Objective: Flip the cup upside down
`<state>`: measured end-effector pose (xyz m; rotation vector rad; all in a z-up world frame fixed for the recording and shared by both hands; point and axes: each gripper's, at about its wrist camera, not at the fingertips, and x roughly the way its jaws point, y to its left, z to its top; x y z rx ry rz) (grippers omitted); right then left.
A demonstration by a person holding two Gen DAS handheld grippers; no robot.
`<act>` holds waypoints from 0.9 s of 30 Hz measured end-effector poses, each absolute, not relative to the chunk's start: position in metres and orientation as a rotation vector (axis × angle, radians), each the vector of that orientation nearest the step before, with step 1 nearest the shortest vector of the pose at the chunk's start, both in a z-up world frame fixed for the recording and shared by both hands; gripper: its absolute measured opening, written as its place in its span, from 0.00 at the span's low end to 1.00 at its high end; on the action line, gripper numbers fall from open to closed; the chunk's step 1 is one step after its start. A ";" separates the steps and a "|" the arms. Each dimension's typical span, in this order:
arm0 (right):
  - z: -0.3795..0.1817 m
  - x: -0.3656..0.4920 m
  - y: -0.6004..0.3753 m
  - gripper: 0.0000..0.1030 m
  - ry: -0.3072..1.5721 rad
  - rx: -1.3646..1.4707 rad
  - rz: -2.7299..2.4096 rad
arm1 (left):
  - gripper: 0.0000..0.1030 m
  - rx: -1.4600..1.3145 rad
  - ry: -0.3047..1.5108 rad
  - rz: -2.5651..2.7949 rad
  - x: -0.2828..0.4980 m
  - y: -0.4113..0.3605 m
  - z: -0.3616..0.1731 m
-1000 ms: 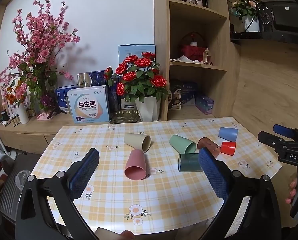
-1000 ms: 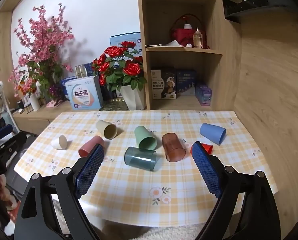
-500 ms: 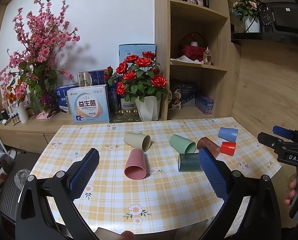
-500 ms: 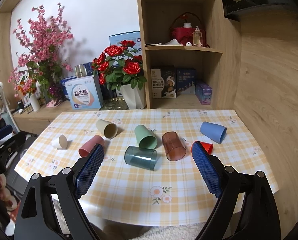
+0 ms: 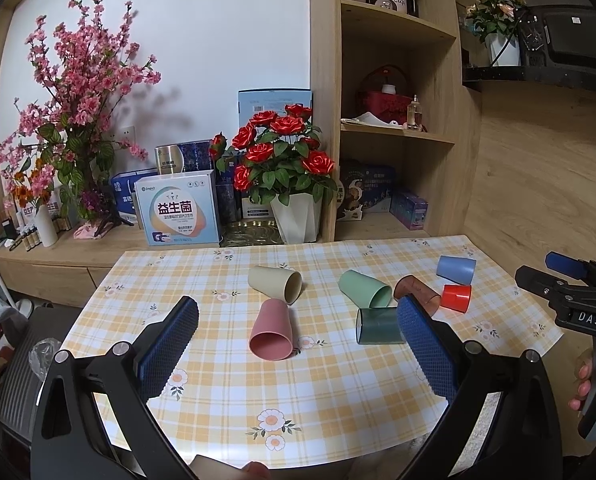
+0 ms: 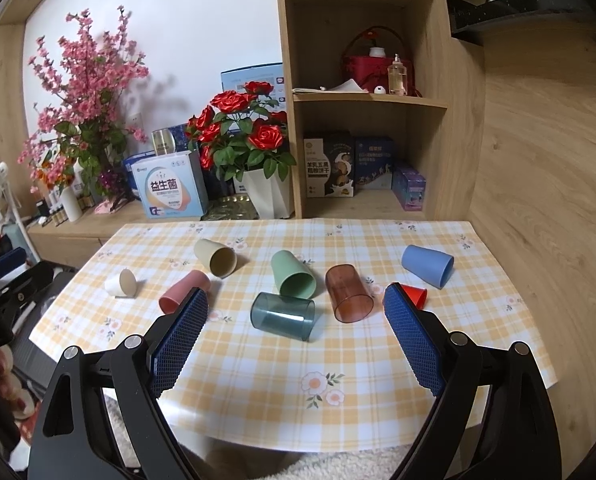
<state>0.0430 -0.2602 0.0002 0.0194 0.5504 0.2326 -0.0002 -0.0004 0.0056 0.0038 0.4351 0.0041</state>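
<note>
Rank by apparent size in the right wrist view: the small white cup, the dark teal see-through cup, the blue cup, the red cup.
1. Dark teal see-through cup, though it lies nearest the camera.
2. Blue plastic cup, close behind; real sizes are unsure.
3. Small white cup.
4. Small red cup, partly hidden by the jaws, so the last two are unsure.

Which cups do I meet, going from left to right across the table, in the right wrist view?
White cup → pink cup → beige cup → dark teal cup → brown transparent cup → red cup → blue cup. The green cup overlaps the teal one, so I omit it.
</note>
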 end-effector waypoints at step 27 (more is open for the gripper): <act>-0.001 0.049 -0.264 0.84 0.579 0.038 0.231 | 0.94 -0.010 0.441 0.002 0.002 0.003 0.004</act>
